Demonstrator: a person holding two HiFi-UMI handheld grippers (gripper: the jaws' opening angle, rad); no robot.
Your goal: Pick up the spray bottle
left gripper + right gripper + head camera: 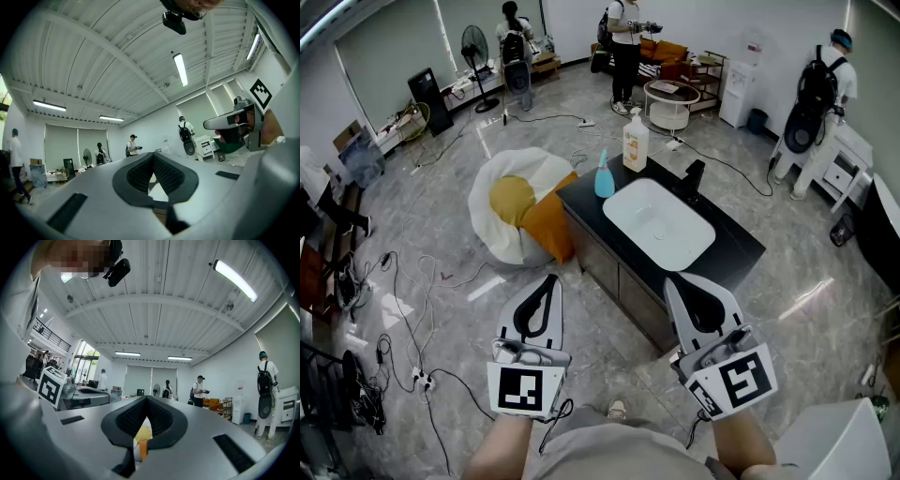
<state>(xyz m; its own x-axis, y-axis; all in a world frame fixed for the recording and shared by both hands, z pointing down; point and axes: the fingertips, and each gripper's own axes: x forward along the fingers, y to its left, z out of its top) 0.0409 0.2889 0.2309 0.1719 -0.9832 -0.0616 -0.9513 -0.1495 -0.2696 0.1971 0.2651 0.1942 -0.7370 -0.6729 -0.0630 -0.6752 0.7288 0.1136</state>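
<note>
The blue spray bottle [603, 176] stands upright on the far left corner of the black counter [741, 246], beside the white sink basin [658, 225]. A taller cream pump bottle [635, 143] stands just behind it. My left gripper [551, 279] is held level in front of the counter, well short of the bottle, and its jaws are shut with nothing in them. My right gripper [669, 282] hangs near the counter's front edge, also shut and empty. In the left gripper view [152, 155] and the right gripper view [146, 398] the tips meet, and the bottle does not show.
A black faucet [694, 176] rises behind the basin. A white beanbag with yellow and orange cushions [520, 206] lies on the floor left of the counter. Cables [403, 309] trail across the floor at left. Several people stand at the far end of the room.
</note>
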